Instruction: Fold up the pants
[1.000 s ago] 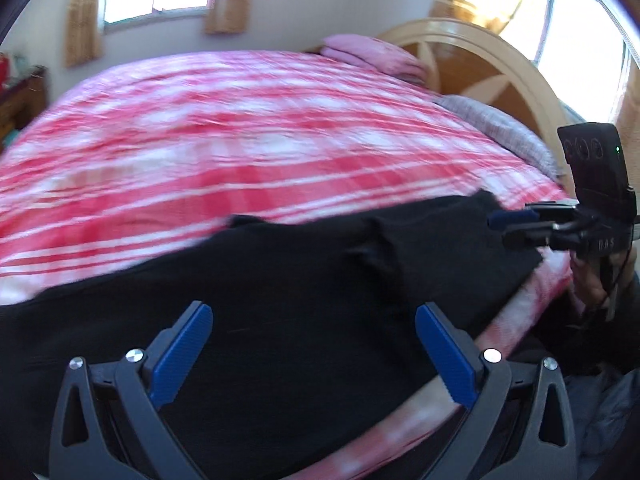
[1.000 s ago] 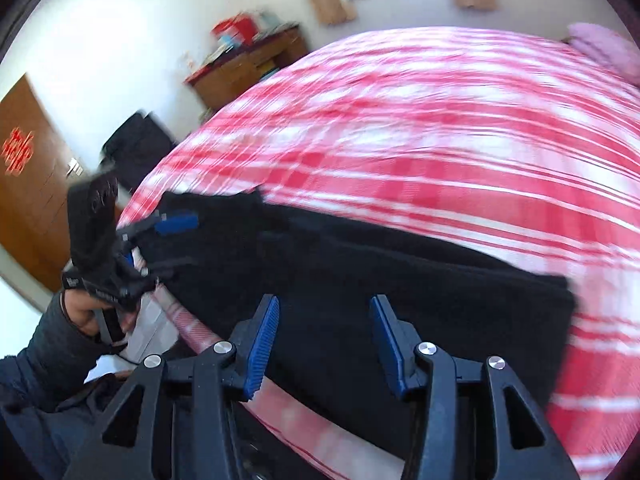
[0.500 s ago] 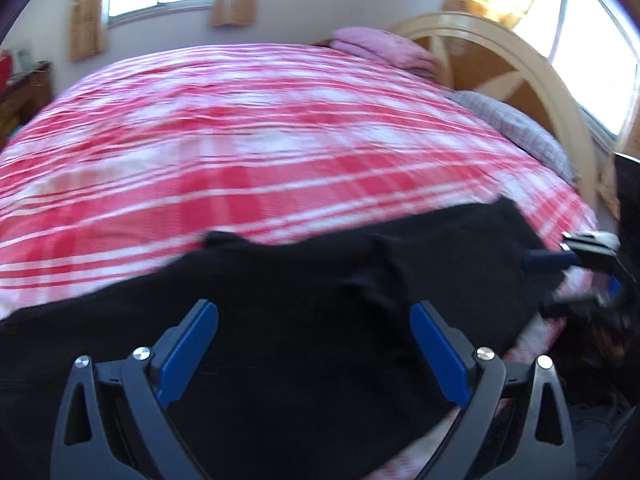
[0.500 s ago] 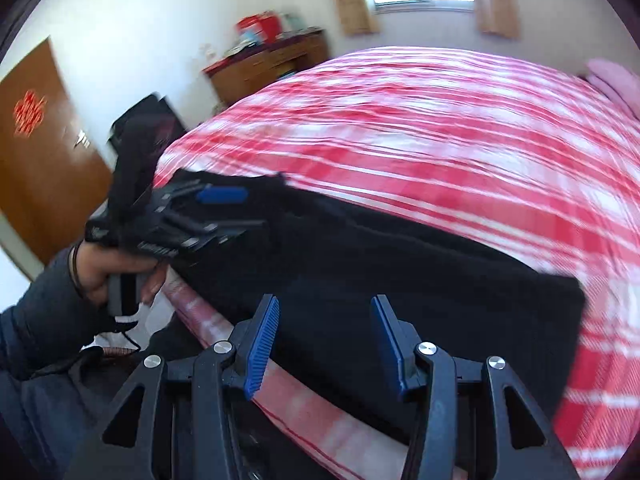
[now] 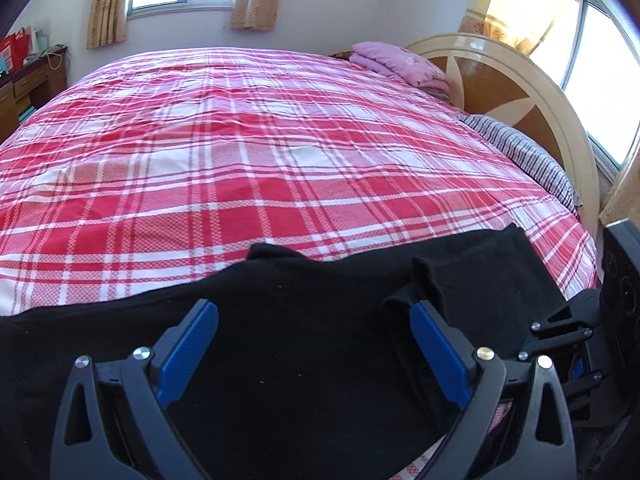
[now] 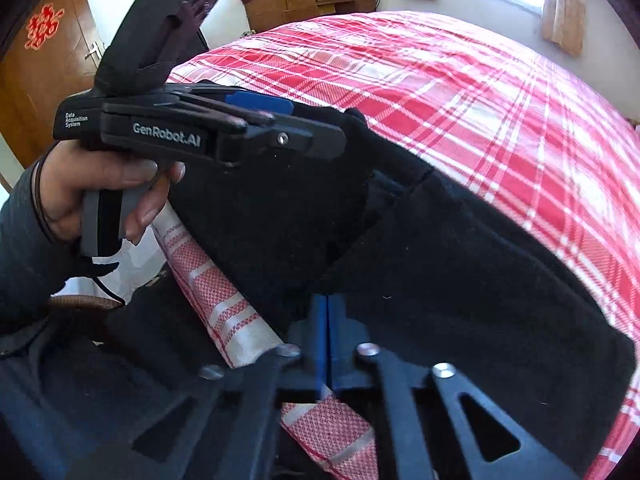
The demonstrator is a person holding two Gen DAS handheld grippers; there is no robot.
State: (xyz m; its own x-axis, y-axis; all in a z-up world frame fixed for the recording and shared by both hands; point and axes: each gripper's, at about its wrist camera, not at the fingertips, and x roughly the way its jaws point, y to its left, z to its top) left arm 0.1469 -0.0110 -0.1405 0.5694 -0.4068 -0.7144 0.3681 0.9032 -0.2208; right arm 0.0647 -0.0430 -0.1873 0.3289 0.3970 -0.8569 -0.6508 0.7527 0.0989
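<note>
Item: black pants, lying flat along the near edge of the bed, on the red plaid bedspread; the fabric runs across both views and reaches the mattress edge in front of you

Left gripper: your jaws stand wide apart, blue pads hovering over the cloth with nothing pressed between them. Judged purpose: you hold it low over a raised fold near the right pad, ready to pinch that edge for the fold

Right gripper: your blue pads are pressed together at the near hem of the pants. Cloth is dark against dark there, so a thin layer may be caught between them, but you cannot tell this for certain. Judged purpose: you anchor or lift the near edge at the mattress side, so the pants can be carried over onto themselves

Left hand: wrapped round the handle of the left tool, forefinger on the trigger, dark sleeve at the wrist

View notes: the right wrist view alone shows your hand, the tool's side lettering, the rolled bedspread edge, a wooden dresser and a brown door. The left wrist view alone shows the open jaws head-on, the arched headboard, a folded pink blanket, a striped pillow, and only the black frame of the right tool at the frame's right edge
</note>
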